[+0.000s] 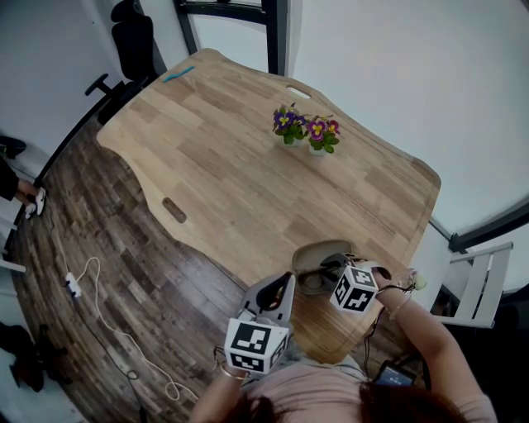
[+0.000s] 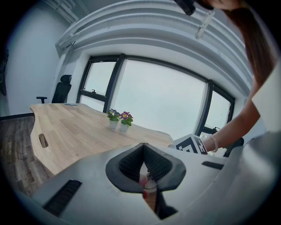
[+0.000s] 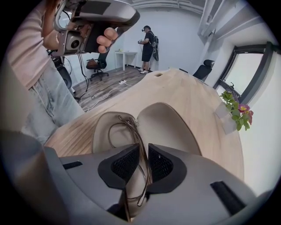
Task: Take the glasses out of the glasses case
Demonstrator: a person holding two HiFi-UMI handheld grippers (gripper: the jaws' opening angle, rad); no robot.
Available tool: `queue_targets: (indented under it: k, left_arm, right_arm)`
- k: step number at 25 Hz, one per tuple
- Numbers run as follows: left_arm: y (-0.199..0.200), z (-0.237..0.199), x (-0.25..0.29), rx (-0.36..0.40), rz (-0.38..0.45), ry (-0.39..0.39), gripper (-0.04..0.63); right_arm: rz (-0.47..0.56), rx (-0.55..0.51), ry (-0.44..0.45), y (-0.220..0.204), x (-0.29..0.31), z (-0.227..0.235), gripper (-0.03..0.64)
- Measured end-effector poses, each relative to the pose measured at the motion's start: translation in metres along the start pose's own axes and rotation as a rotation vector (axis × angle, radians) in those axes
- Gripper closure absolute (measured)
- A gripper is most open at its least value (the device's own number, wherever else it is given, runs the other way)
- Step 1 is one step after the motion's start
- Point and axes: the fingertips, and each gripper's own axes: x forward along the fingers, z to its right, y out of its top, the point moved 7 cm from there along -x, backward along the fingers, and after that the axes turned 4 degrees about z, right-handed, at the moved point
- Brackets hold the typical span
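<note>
An open beige glasses case (image 1: 318,252) lies near the wooden table's front edge, its lid (image 3: 171,127) folded back to the right. Thin-framed glasses (image 3: 134,132) rise out of the case's base (image 3: 99,132). My right gripper (image 3: 143,149) is shut on the frame, and in the head view this right gripper (image 1: 326,273) reaches over the case. My left gripper (image 1: 285,281) hovers left of the case, off the table. Seen from its own camera, the left gripper (image 2: 142,151) has its pads pressed together on nothing. That left gripper (image 3: 101,13) also shows high up in the right gripper view.
Two small flower pots (image 1: 306,132) stand mid-table on the wooden table (image 1: 215,165). A blue pen (image 1: 178,74) lies at its far left corner. An office chair (image 1: 132,41) sits beyond, a white chair (image 1: 483,281) to the right. A person (image 3: 147,41) stands far off.
</note>
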Motion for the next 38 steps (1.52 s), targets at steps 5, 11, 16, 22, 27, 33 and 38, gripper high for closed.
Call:
queue_targets:
  k: [5, 11, 16, 22, 27, 33, 38]
  left_arm:
    - [-0.001, -0.003, -0.001, 0.000, 0.000, 0.003, 0.595]
    - [0.002, -0.002, -0.006, 0.003, 0.011, 0.001, 0.594]
    - [0.003, 0.003, -0.009, 0.006, 0.022, -0.008, 0.594]
    - [0.003, 0.009, -0.013, 0.013, 0.020, -0.020, 0.594]
    - [0.005, 0.015, -0.017, 0.026, 0.024, -0.017, 0.595]
    - [0.005, 0.027, -0.023, 0.034, 0.030, 0.005, 0.594]
    - [0.004, 0.039, -0.030, 0.032, 0.031, 0.032, 0.594]
  right_arm:
    - [-0.018, 0.000, 0.032, 0.002, 0.002, 0.000, 0.574]
    - [-0.050, -0.093, 0.047, 0.004, 0.001, -0.002, 0.592]
    - [-0.067, -0.137, 0.017, 0.002, -0.004, -0.004, 0.604]
    - [-0.049, -0.149, -0.034, 0.005, -0.015, -0.005, 0.604]
    - [-0.017, -0.138, -0.089, 0.008, -0.026, -0.003, 0.604]
    - [0.026, -0.121, -0.157, 0.007, -0.043, 0.001, 0.604]
    - [0.081, -0.079, -0.194, 0.006, -0.060, 0.001, 0.604]
